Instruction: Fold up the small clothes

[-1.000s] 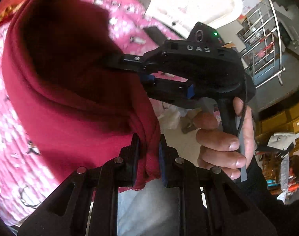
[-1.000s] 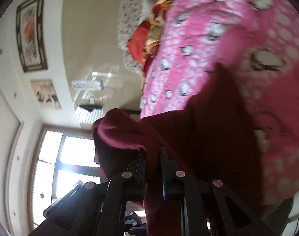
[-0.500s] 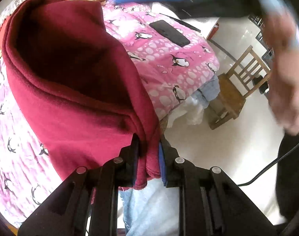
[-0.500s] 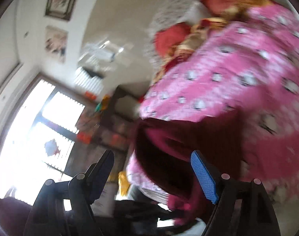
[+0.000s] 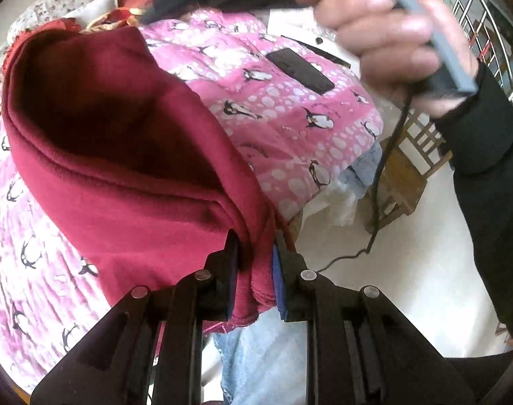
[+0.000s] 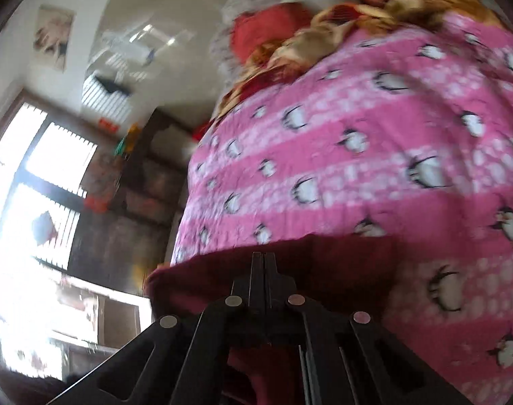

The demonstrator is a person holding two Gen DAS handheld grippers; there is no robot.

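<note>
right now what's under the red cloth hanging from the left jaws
Beneath the dark red cloth lies the pink penguin-print quilt, showing around its edges. Whatever sits on the quilt directly below the cloth is covered and cannot be seen.

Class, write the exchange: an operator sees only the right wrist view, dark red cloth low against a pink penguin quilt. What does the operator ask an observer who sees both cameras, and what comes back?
Operator: Is the other gripper holding that cloth?
Observer: Yes. The left gripper is shut on a bunched edge of the red garment, which drapes away from it.
Operator: Is anything else lying on the quilt?
Observer: A flat black object, perhaps a phone, lies on the quilt near its far side.
</note>
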